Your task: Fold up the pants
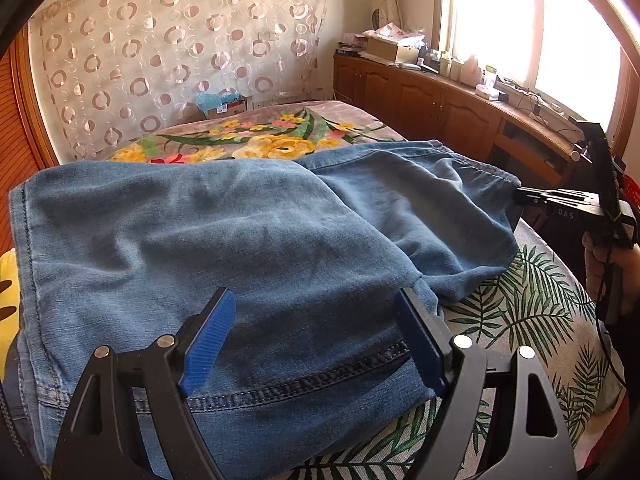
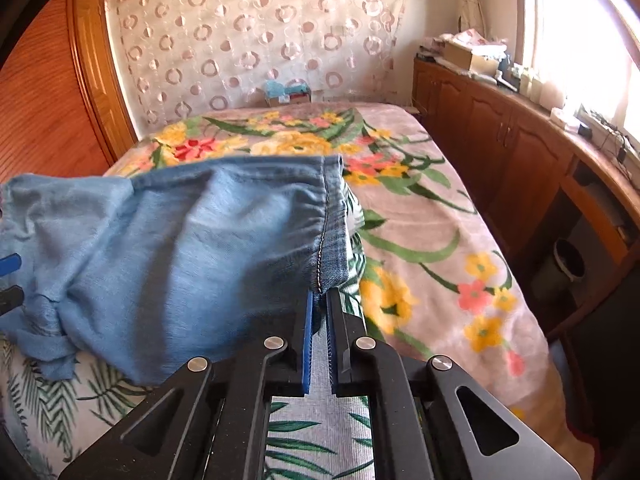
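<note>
Hem pinch is seen only in right wrist view: right gripper (image 2: 319,300) clamped on pants (image 2: 180,248) hem near bed (image 2: 440,200) edge; left gripper (image 1: 316,328) spread wide over denim, nothing grasped.

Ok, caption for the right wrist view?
Right hand-held gripper shut on the hem of blue denim pants over a floral bedspread.

a bed (image 2: 460,240) is seen, covered by a pinkish blanket (image 2: 432,208) printed with yellow, red and pink flowers and green stems. nearer the cameras, a pale cloth with green palm leaves (image 1: 528,304) is spread over the bed. blue denim pants (image 1: 240,232) are laid across that leaf cloth, bunched and partly doubled over, with one end reaching the flowered blanket. something yellow (image 1: 8,280) is glimpsed at the left edge beside the pants; it cannot be identified.
</note>
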Demonstrator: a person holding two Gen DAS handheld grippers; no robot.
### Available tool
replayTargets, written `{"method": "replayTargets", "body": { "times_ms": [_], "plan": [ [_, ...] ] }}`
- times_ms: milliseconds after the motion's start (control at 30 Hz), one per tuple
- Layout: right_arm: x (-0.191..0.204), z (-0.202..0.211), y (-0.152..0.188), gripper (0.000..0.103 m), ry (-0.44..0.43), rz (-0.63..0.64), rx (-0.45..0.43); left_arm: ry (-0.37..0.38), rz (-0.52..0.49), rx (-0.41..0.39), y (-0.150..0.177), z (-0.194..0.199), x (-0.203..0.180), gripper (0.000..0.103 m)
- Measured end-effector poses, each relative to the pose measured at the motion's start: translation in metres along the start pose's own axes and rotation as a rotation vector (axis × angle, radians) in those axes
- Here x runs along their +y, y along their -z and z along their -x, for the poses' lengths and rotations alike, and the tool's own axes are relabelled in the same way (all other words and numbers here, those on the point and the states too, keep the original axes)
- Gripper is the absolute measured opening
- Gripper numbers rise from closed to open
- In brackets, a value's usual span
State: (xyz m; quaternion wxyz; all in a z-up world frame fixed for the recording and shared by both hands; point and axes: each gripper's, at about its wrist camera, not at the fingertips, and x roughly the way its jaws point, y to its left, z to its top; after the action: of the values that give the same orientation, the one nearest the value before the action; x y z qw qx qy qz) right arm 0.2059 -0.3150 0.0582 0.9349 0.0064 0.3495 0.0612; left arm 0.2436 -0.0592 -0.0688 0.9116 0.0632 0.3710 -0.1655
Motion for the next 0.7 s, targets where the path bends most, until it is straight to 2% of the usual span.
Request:
{"method": "replayTargets", "body": {
  "times_ms": [200, 367, 500, 700],
  "plan": [
    [0.009, 0.030, -0.010, 0.006, -0.038, 0.009, -0.079, -0.010, 0.023, -0.024, 0.001, 0.018, 0.012, 0.082],
    [0.035, 0.060, -0.020, 0.006, -0.086, 0.055, -0.143, -0.021, 0.039, -0.061, 0.005, 0.040, 0.023, 0.082],
    [0.072, 0.082, -0.027, 0.006, -0.146, 0.121, -0.184, -0.032, 0.058, -0.088, 0.011, 0.060, 0.036, 0.082],
    [0.138, 0.109, -0.022, 0.006, -0.293, 0.226, -0.214, -0.065, 0.100, -0.118, 0.031, 0.089, 0.062, 0.082]
  ]
}}
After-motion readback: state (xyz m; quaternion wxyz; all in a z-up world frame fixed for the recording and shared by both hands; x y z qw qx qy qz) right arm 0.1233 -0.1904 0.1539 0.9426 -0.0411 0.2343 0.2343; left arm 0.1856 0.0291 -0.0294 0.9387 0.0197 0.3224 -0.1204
